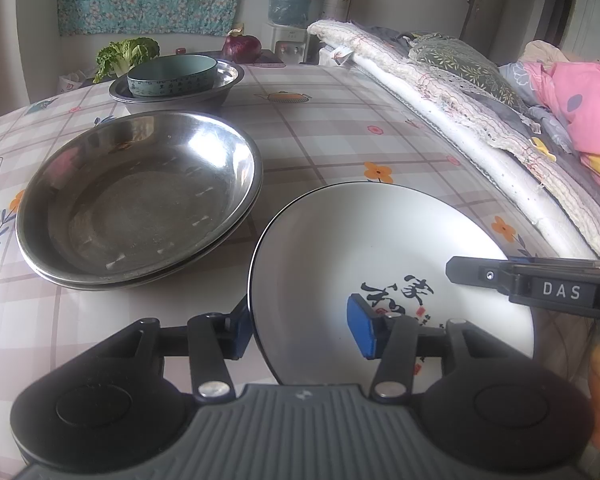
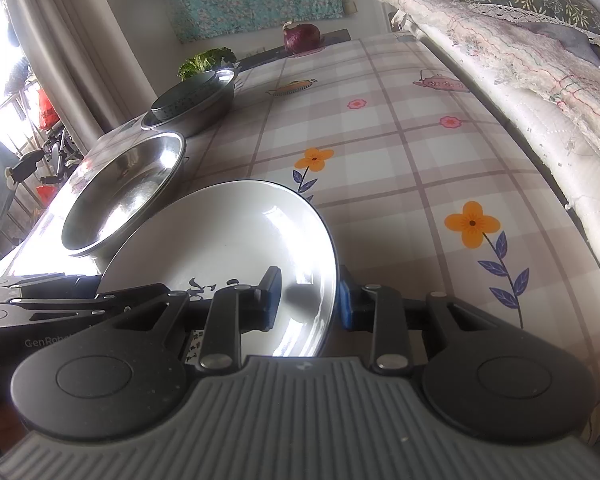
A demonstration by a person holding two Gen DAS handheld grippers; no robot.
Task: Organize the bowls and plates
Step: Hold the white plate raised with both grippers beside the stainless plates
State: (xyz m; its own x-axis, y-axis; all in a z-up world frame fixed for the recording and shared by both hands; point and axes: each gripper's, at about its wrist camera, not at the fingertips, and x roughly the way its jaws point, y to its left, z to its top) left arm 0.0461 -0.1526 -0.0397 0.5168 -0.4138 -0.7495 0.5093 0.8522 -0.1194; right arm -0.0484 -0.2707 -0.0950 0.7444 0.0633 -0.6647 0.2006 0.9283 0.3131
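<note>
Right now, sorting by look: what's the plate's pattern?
White plate, dark rim, black calligraphy; clearest in left wrist view.

Plate (image 1: 380,248) right of steel bowls (image 1: 140,196)

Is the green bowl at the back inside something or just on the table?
Inside. The round green bowl sits in a shallow steel basin; the basin's rim rings it on all sides in both views.

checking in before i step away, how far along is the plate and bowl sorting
Looks done: two nested shiny steel basins, and farther back a teal ceramic bowl sitting in another steel basin. In hand: the white ceramic plate with black calligraphy, its rim straddled by the left gripper and right gripper; whether either is clamped is unclear. Left: placing that plate.
</note>
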